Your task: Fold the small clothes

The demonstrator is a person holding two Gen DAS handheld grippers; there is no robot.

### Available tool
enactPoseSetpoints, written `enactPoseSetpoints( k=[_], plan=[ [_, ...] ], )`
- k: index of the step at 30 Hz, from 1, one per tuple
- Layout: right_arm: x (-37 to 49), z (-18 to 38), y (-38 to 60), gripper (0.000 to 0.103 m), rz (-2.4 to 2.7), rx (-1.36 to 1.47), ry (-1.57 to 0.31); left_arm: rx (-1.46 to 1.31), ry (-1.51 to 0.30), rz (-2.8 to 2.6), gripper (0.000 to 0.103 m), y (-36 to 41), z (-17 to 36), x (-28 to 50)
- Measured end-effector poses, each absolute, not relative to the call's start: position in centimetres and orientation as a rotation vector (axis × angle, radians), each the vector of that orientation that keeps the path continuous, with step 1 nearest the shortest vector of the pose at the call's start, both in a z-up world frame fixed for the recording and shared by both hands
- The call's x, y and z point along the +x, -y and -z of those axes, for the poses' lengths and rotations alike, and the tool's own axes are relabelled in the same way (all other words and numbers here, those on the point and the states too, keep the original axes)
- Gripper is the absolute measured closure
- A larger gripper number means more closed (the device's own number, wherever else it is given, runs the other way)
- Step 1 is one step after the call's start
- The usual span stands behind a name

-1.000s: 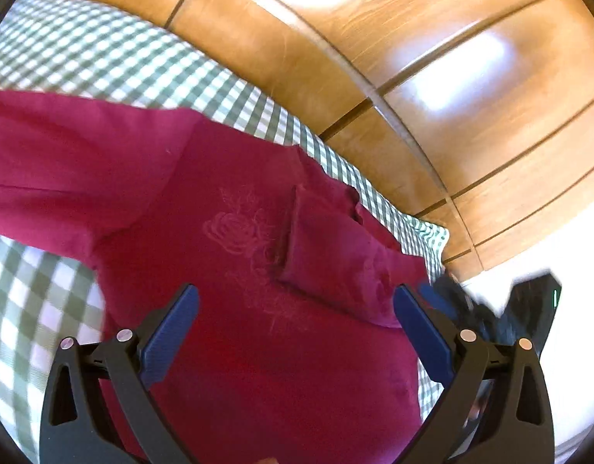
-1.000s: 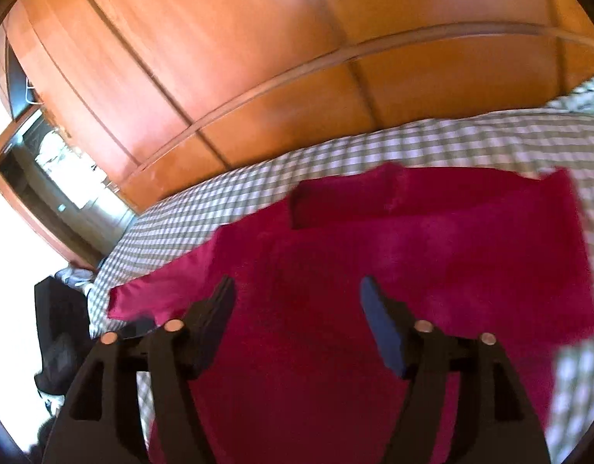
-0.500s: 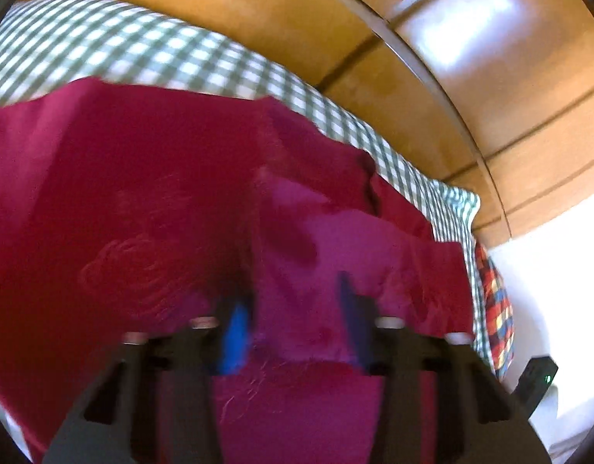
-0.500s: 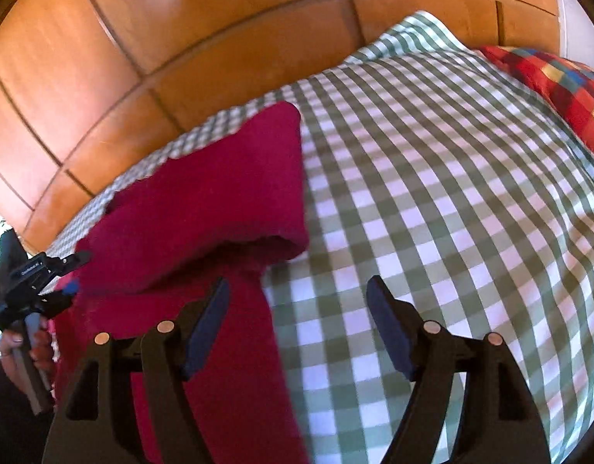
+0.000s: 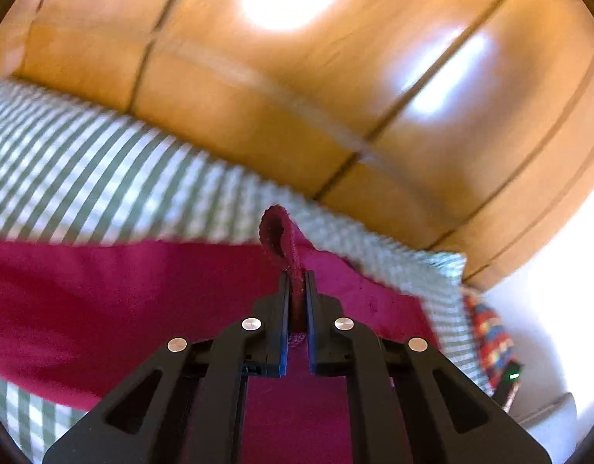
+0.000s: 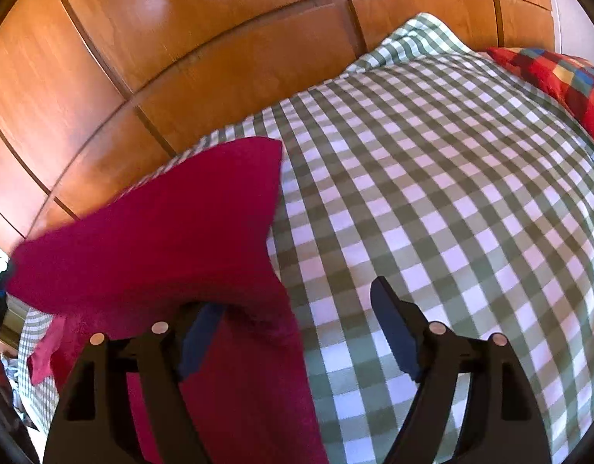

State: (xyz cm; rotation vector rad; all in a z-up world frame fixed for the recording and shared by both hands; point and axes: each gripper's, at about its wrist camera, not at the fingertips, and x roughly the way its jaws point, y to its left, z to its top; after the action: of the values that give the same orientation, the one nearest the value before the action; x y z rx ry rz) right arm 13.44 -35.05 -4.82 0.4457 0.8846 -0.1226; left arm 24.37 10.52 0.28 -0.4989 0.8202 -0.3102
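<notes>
A dark red garment (image 5: 123,294) lies spread on the green-and-white checked bed cover (image 5: 84,178). My left gripper (image 5: 296,282) is shut on a pinched fold of that red cloth, which sticks up between the pads. In the right wrist view the red garment (image 6: 161,228) covers the left side, with one flap lifted and folded over. My right gripper (image 6: 297,309) has its jaws wide and still opening; its left finger is tucked under the raised red cloth, while its right finger (image 6: 393,332) hangs above the bare checked cover. The pads do not press on the cloth.
A glossy wooden panelled wall (image 5: 335,77) rises behind the bed. A red multicoloured checked pillow (image 6: 560,81) lies at the far right of the bed. The checked cover (image 6: 451,212) stretches right of the garment.
My left gripper went from wide open above the garment to shut on a fold and lifted it. The right gripper swung from over the garment to its right edge and sank.
</notes>
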Motion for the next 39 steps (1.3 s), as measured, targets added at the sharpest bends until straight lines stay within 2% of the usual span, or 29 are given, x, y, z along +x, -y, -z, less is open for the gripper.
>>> enactPoseSetpoints(
  k=[3, 8, 12, 16, 22, 27, 28, 29, 30, 31, 39],
  plan=[
    [13.5, 5.7, 35.0, 0.03, 0.149, 0.422, -0.911, -0.461, -0.925, 0.255, 0.097, -10.3, 3.6, 25.3],
    [11.7, 4.2, 34.5, 0.029, 0.136, 0.28, -0.948, -0.418, -0.995, 0.198, 0.097, -10.0, 7.3, 25.5],
    [9.7, 0.9, 33.8, 0.028, 0.075, 0.234, -0.89, -0.451, -0.96, 0.214, 0.097, -10.9, 6.6, 24.8],
    [11.2, -1.8, 30.6, 0.024, -0.049, 0.227, -0.806, -0.411, -0.936, 0.213, 0.097, -10.5, 5.7, 24.6],
    [16.5, 4.4, 26.3, 0.024, 0.002, 0.11, -0.965, -0.355, -0.925, 0.136, 0.097, -11.2, 5.1, 24.6],
    [15.5, 5.8, 25.2, 0.019, 0.037, 0.015, -0.886, -0.463, -0.918, 0.062, 0.096, -16.4, 5.1, 22.6],
    [15.5, 5.9, 25.3, 0.018, 0.033, 0.022, -0.884, -0.506, -0.91, 0.048, 0.083, -17.7, 5.2, 21.7],
    [15.5, 5.9, 25.4, 0.018, 0.03, 0.027, -0.882, -0.561, -0.908, 0.04, 0.057, -19.2, 5.4, 20.8],
    [15.4, 6.0, 25.4, 0.018, 0.029, 0.028, -0.879, -0.651, -0.902, 0.016, 0.047, -21.6, 5.7, 19.2],
    [15.4, 6.0, 25.3, 0.018, 0.03, 0.025, -0.876, -0.697, -0.887, -0.014, 0.042, -23.2, 5.9, 17.9],
    [15.3, 5.8, 25.0, 0.017, 0.032, 0.02, -0.872, -0.953, -0.697, -0.336, 0.042, -37.7, 6.0, 8.0]
  ],
)
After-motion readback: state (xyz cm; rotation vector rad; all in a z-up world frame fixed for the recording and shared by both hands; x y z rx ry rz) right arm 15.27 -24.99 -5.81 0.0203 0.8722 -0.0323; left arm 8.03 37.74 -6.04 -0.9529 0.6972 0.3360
